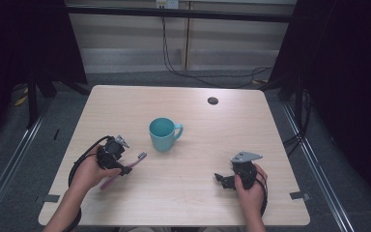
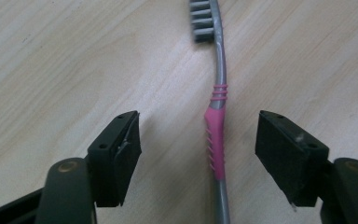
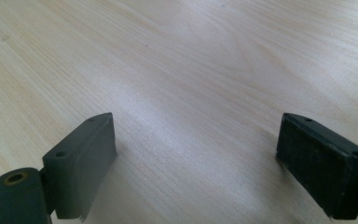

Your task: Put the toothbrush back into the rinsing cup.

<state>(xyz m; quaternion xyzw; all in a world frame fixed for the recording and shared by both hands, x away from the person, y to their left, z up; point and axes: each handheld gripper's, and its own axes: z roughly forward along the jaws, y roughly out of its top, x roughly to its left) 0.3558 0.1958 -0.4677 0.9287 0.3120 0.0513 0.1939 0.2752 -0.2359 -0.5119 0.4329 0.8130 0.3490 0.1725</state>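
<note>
I have the left claw [image 2: 198, 140] low over the pale wood-grain counter [image 1: 198, 179] with its jaws spread apart, and the pink-and-grey plastic toothbrush [image 2: 216, 140] lies flat on the wood between them, nearer the right-hand pad in the left gripper view but touching neither, so nothing is gripped. Its grey bristle head points away from the claw toward the top of that view. From the high view the brush sits at the counter's left front, its head aimed toward the teal ceramic mug [image 1: 164, 134] standing upright near the middle, well apart from it. My right claw [image 1: 221, 179] is released too, jaws wide over bare wood at the right front, away from brush and mug. The toothbrush's tail end runs out of the bottom of the left gripper view, and in the high view my left hand [image 1: 89, 171] and the claw cover much of the handle. A small dark round cap [image 1: 213, 100] sits in the counter's far right. Beyond are black curtains, a grey floor and cables trailing along a pale wall.
</note>
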